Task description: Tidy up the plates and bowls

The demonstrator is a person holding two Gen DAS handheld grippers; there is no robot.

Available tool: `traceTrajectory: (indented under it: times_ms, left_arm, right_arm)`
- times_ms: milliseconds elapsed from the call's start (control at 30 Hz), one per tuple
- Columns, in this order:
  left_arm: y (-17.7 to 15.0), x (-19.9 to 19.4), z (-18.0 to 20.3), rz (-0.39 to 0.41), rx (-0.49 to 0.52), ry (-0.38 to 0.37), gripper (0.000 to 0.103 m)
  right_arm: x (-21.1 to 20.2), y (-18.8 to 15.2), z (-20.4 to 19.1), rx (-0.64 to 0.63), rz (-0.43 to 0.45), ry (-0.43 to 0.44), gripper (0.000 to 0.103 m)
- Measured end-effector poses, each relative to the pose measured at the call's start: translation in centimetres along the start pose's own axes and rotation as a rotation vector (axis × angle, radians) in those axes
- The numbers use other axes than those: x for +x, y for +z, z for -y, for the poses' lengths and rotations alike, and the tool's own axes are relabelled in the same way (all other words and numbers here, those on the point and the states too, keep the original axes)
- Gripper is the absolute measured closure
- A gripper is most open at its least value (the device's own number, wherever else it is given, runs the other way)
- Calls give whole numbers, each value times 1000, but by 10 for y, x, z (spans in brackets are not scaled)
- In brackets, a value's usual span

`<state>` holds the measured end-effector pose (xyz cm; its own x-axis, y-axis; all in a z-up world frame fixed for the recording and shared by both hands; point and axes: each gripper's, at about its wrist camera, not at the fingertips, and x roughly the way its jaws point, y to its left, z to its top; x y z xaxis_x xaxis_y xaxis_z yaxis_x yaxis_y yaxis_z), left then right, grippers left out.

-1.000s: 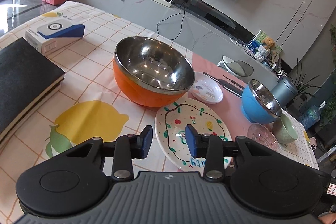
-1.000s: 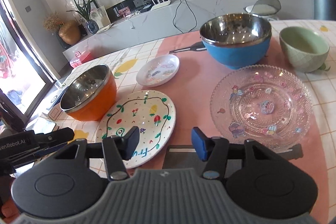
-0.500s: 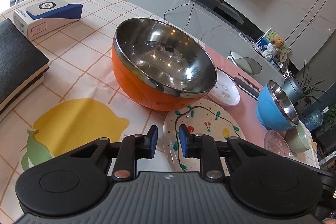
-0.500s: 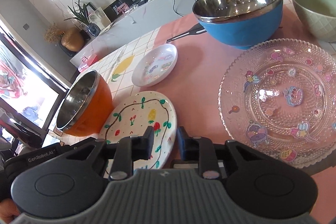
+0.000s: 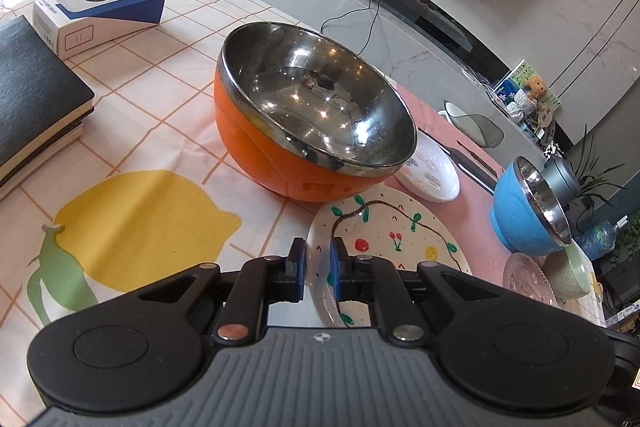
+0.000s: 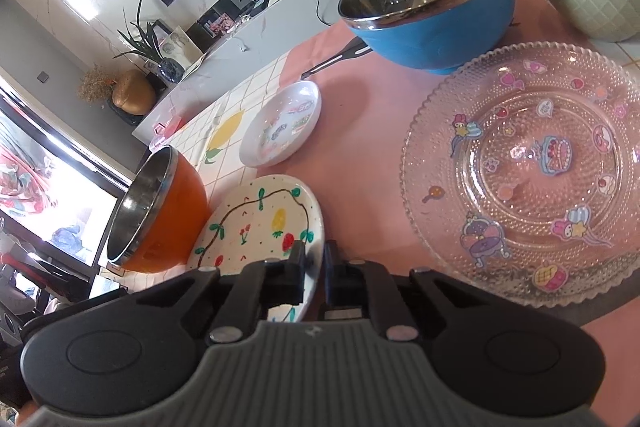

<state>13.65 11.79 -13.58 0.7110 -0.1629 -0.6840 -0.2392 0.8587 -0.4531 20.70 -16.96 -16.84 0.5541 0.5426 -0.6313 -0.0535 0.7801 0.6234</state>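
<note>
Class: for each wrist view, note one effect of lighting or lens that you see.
Left wrist view: bright glints inside the orange bowl; the wall lines bow from the fisheye lens. Right wrist view: the window at left is blown out white; the glass plate sparkles.

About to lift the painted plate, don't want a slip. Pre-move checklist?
1. Left claw on painted plate rim: jaws closing, rim between them; cannot tell if firm.
2. Right claw shut on the rim: ok.
3. Painted plate empty: ok.
4. Orange bowl clear of painted plate: cannot tell, edges very close.
5. Glass plate apart from painted plate: ok.
</note>
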Motion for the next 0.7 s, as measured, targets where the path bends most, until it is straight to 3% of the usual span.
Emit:
traceTrajectory:
  times_ms: [333, 700]
  left_arm:
    - [-17, -38, 3, 6, 12, -7, 92]
    - [-57, -79, -5, -6, -21, -15, 92]
  right_arm:
    - [-36, -20, 0, 29, -20, 33, 96]
    - [-86, -61, 1, 58, -53, 48, 96]
